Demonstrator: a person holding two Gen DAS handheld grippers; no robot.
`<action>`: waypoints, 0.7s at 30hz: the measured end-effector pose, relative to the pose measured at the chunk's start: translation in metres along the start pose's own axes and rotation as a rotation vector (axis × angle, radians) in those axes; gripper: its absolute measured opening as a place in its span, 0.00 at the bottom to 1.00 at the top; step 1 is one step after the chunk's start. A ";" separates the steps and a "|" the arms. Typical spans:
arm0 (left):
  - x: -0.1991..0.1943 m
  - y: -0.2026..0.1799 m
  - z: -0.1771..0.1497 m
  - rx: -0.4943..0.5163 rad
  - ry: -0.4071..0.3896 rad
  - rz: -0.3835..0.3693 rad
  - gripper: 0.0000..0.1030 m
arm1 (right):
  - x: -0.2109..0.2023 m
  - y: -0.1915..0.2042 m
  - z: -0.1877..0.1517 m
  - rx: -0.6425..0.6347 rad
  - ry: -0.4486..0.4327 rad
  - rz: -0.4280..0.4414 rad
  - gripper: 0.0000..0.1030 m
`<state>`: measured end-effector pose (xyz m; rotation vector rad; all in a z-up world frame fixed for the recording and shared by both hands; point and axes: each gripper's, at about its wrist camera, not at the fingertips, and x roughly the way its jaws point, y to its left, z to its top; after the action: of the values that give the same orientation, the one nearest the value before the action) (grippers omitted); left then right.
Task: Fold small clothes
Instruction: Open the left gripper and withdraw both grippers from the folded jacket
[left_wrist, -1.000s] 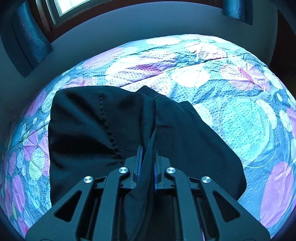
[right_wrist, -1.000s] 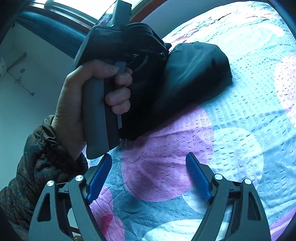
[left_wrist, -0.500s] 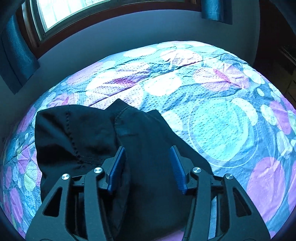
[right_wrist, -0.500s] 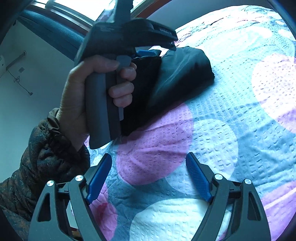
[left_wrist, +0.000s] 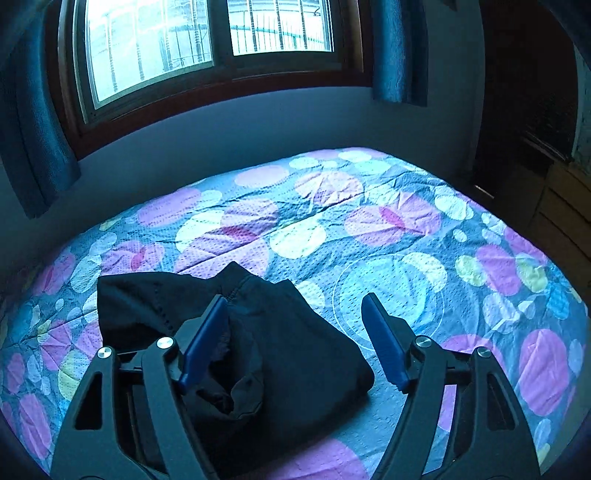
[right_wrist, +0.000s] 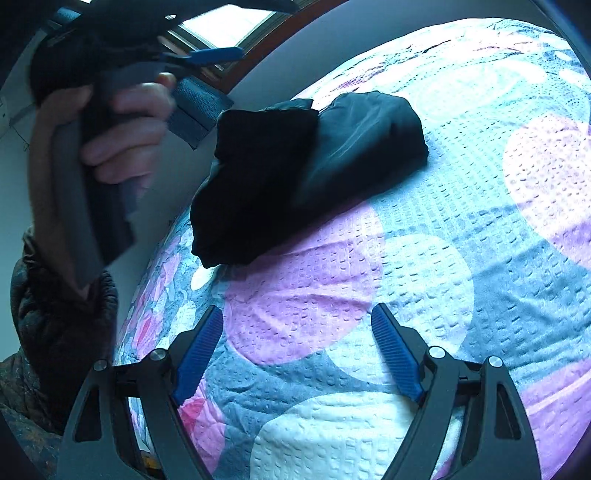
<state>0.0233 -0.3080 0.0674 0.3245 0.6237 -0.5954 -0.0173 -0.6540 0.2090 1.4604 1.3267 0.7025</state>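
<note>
A black folded garment lies in a loose bundle on the bed's patterned cover. My left gripper hovers above it, its jaws opening, blue pads well apart and touching no cloth. The right wrist view shows the same black garment lying free on the cover, with the left gripper lifted off it at the upper left, blurred, in a person's hand. My right gripper stands open low over the cover, nothing between its fingers, well short of the garment.
The bed's cover fills most of both views. Behind the bed is a wall with a window and blue curtains. Dark wooden furniture stands at the right. A quilted sleeve is at the left.
My left gripper has let go of the black garment, spread its jaws and risen away from it. The garment now lies on the bed. The right gripper has barely moved.
</note>
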 end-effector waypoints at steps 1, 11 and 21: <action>-0.010 0.007 -0.001 -0.006 -0.017 0.002 0.75 | 0.002 -0.001 0.002 -0.002 0.003 -0.001 0.79; -0.067 0.142 -0.094 -0.207 -0.052 0.170 0.82 | -0.006 0.001 0.035 0.057 -0.040 0.011 0.79; -0.047 0.158 -0.184 -0.223 0.087 0.196 0.82 | 0.054 0.006 0.153 0.190 0.097 0.222 0.79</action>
<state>0.0065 -0.0804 -0.0274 0.1995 0.7252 -0.3212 0.1349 -0.6455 0.1535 1.7653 1.3463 0.8168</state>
